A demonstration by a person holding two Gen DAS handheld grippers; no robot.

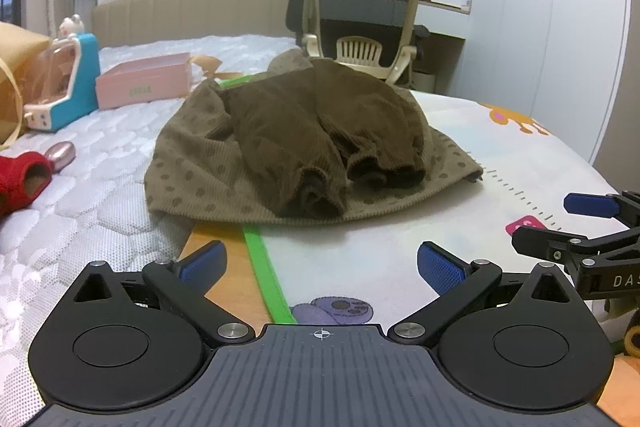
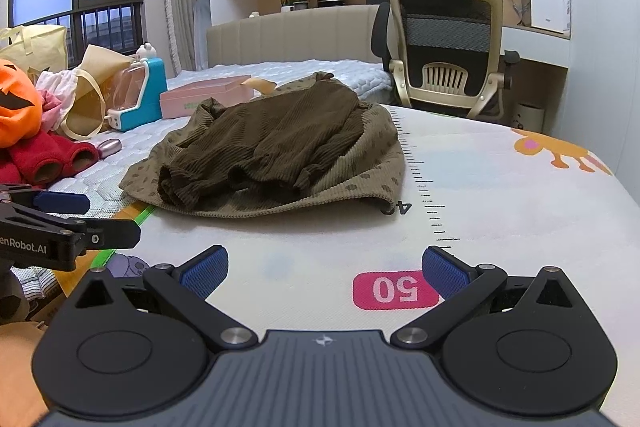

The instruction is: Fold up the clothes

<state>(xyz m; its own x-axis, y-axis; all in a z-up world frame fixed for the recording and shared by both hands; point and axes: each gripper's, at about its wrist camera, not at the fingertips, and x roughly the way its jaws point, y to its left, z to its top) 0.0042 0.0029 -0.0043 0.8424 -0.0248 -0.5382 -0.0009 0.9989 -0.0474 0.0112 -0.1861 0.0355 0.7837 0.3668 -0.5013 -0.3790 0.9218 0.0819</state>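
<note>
Left wrist view: the left tool (image 1: 320, 267) is spread and empty, near the brown garment (image 1: 308, 139) lying on the play mat (image 1: 500, 155). Right wrist view: the right tool (image 2: 324, 269) is spread and empty too, the garment far-left.

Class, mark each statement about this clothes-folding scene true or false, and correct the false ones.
1. Both grippers are open. True: the left gripper and right gripper hold nothing.
2. The dark brown garment lies on top of the dotted garment. True.
3. The pink box sits on the dotted garment. False: it rests apart on the white mattress.
4. The chair is tipped over. False: it stands upright beyond the bed.
5. The right gripper grips the dotted garment's hem. False: it is clear of it.
</note>
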